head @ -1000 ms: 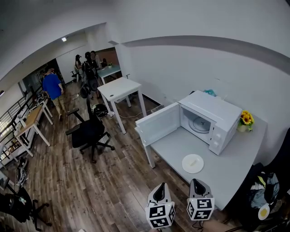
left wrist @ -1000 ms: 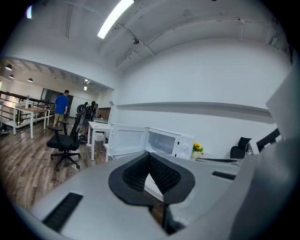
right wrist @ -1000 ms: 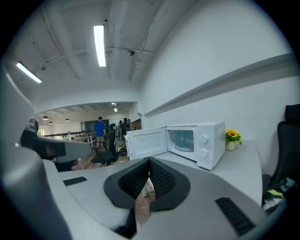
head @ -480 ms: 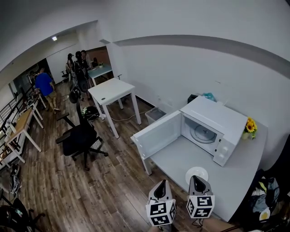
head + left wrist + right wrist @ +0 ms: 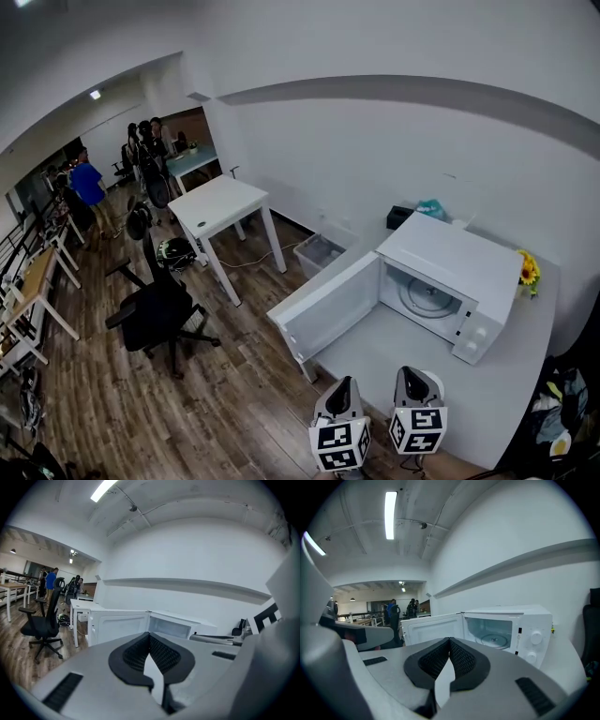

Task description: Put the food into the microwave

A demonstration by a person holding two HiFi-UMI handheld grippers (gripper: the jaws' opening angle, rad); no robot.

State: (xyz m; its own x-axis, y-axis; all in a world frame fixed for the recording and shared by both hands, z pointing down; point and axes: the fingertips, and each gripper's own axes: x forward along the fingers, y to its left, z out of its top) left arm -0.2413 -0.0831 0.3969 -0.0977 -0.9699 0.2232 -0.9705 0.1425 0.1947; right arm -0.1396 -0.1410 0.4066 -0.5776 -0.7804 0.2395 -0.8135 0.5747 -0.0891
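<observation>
A white microwave (image 5: 450, 267) stands on the grey table (image 5: 375, 349) with its door (image 5: 328, 305) swung wide open to the left. Its glass turntable (image 5: 429, 298) is bare. The left gripper (image 5: 339, 386) and the right gripper (image 5: 412, 375) hover side by side over the table's near edge, in front of the microwave. Both are shut with nothing between the pads. The open oven appears ahead in the left gripper view (image 5: 171, 626) and in the right gripper view (image 5: 506, 627). No plate or food shows clearly; the right gripper covers the spot before the oven.
A small pot of sunflowers (image 5: 528, 272) sits right of the microwave. On the wooden floor to the left are a white desk (image 5: 220, 202), a black office chair (image 5: 155, 314) and a bin (image 5: 317, 251). Several people (image 5: 141, 150) stand far back. Bags (image 5: 562, 403) lie at the lower right.
The head view has swung, so the microwave and table sit lower and further right in the frame. The white plate has slipped out of sight behind the right gripper. Both grippers stay shut.
</observation>
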